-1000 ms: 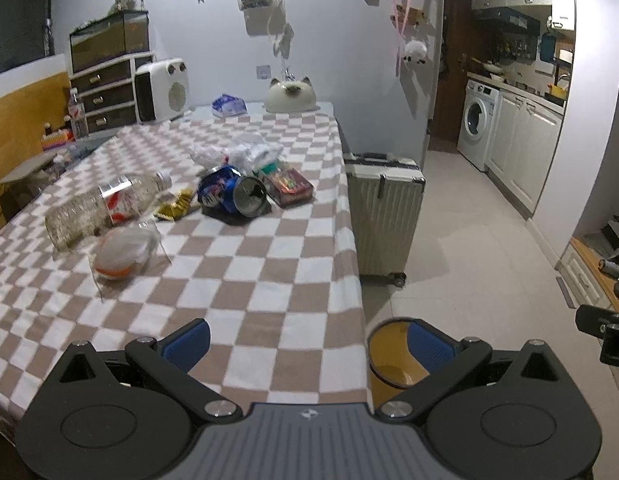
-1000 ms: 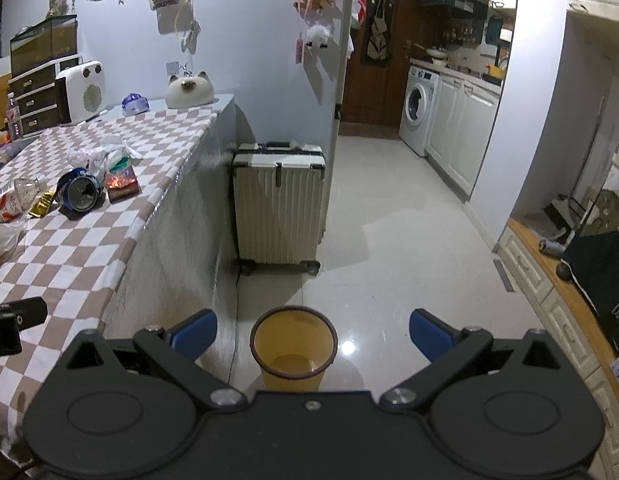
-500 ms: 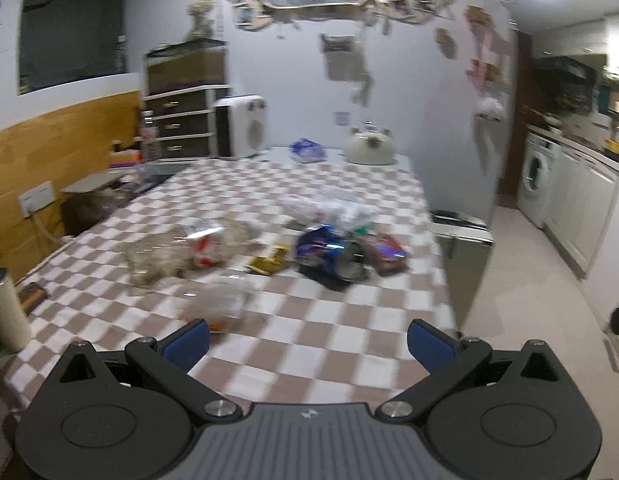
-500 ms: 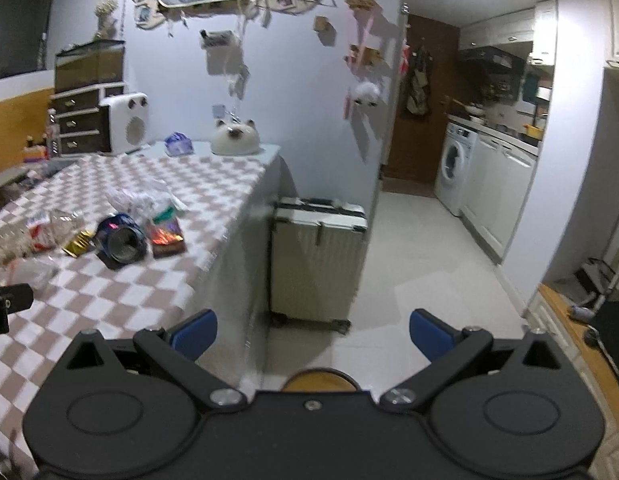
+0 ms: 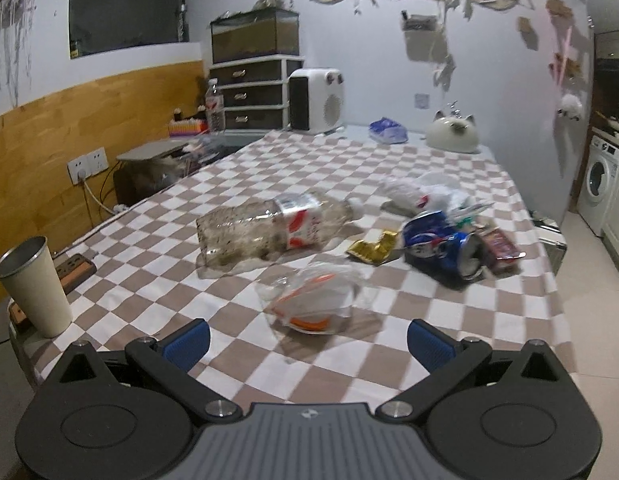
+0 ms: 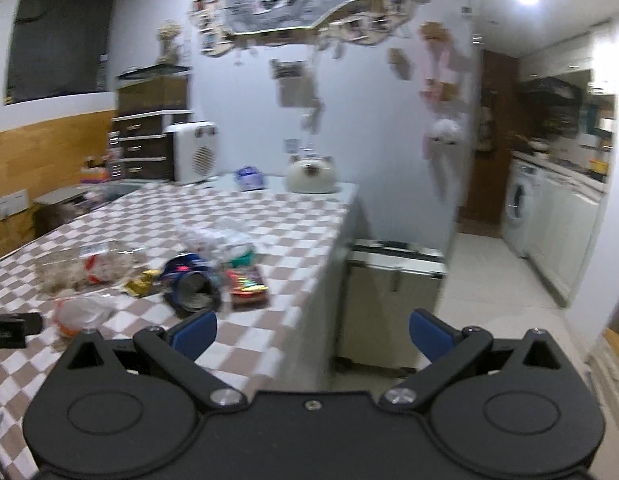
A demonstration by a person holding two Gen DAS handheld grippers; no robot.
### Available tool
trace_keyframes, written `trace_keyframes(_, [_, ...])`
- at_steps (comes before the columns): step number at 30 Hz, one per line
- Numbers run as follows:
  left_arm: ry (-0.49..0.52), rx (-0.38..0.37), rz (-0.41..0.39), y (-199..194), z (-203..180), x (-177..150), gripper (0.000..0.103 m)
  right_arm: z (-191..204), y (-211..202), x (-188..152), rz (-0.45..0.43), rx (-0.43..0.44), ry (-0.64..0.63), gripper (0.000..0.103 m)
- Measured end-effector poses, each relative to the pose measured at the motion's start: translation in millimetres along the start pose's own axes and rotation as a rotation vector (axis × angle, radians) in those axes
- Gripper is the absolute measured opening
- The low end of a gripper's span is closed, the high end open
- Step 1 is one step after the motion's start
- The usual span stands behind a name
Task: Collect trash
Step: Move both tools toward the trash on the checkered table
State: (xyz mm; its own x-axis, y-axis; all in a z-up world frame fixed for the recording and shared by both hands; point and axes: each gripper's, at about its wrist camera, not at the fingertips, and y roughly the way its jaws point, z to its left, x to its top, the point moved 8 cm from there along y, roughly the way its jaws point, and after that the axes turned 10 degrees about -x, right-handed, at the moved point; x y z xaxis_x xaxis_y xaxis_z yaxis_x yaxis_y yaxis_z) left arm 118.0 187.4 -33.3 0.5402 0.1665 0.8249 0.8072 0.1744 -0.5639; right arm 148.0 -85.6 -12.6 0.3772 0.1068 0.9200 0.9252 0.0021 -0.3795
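Both tongs, left (image 5: 308, 338) and right (image 6: 312, 327), gape empty. On the checkered worktop (image 5: 449, 320) near its right edge lie a crumpled wrapper (image 5: 313, 300), clear bottle (image 5: 269, 228) and dented can (image 5: 445, 246); a paper cup (image 5: 33, 286) stands left.

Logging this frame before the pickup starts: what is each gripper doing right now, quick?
Left gripper: open, holding nothing, over the table near the clear plastic bag.
Right gripper: open, holding nothing.

Bottle (image 5: 277, 228) lies left of can (image 5: 445, 246) on table (image 5: 449, 320).
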Motion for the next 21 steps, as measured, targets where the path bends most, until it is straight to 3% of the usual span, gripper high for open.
trace_keyframes(7, [-0.023,0.002,0.024,53.4,21.5,-0.4,0.103,27.9,30.3,4.2,-0.051,0.129,0.006,0.103])
trace_keyframes(15, [-0.038,0.065,-0.004,102.1,42.8,4.2,0.103,43.5,71.8,8.0,-0.066,0.102,-0.03,0.103])
trace_keyframes(19, [-0.048,0.043,0.001,112.7,47.1,-3.0,0.103,51.0,98.9,6.4,-0.023,0.11,-0.046,0.103])
trace_keyframes(21, [-0.051,0.026,0.014,115.2,47.3,-9.2,0.103,57.4,111.1,7.4,-0.043,0.121,-0.079,0.103])
